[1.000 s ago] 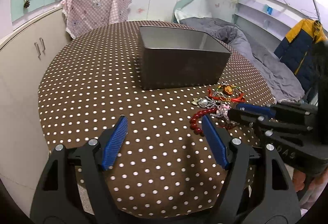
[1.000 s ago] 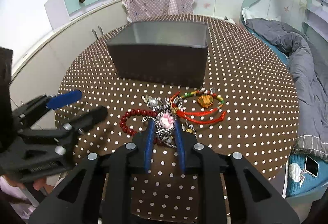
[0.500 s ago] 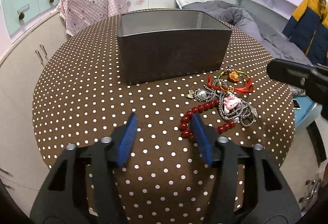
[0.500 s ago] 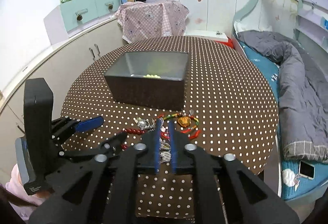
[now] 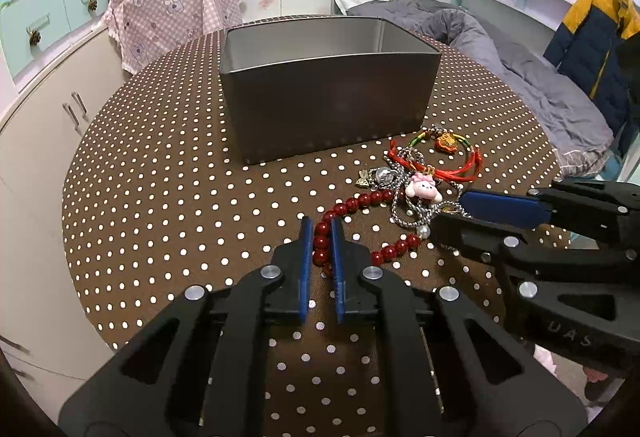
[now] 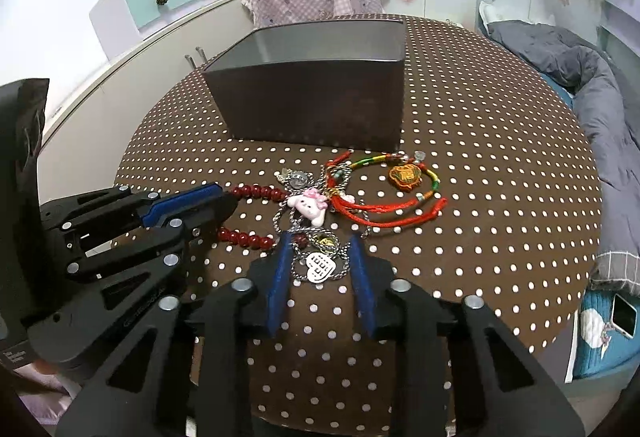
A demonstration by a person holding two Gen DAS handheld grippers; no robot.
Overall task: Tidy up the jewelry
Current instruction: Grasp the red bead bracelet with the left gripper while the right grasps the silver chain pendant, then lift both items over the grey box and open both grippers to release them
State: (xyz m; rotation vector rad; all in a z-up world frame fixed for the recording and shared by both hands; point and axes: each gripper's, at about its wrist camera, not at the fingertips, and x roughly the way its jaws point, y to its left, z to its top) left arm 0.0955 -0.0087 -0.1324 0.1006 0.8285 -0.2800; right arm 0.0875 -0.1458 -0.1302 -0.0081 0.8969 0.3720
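The round table (image 5: 168,197), in its brown cloth dotted white, fills both views, with a cream cabinet (image 5: 44,141) curving round it at nine o'clock and a bed heaped with a grey quilt (image 5: 532,77) at two o'clock. A pink checked cloth (image 5: 176,21) is draped over something at eleven o'clock past the table's far edge, and a yellow and navy jacket (image 5: 600,33) hangs at the right.

At twelve o'clock on the table stands the dark open box (image 5: 328,105) — the likely home for the jewelry. The tangled pile lies just in front of its near wall, at about four o'clock from it in the left wrist view: a red cord bracelet (image 6: 384,213), a silver chain (image 6: 288,213) with a pink bunny charm (image 6: 310,205) and a heart tag (image 6: 319,267), and a dark red bead bracelet (image 5: 352,229) trailing out towards seven o'clock.

What has changed is the left tongs (image 5: 319,237): a second ago they stood wide over bare cloth, and they have just closed down onto the near loop of the bead bracelet, whose beads now sit pinched between the blue pads. The right tongs (image 6: 319,245), which half a second back hung higher over the pile, are now low, their jaws partly apart either side of the heart tag and chain — not visibly pressing.

By my reading the beads are secured and ready to be drawn clear, though the chain lies across the bracelet and may drag along.
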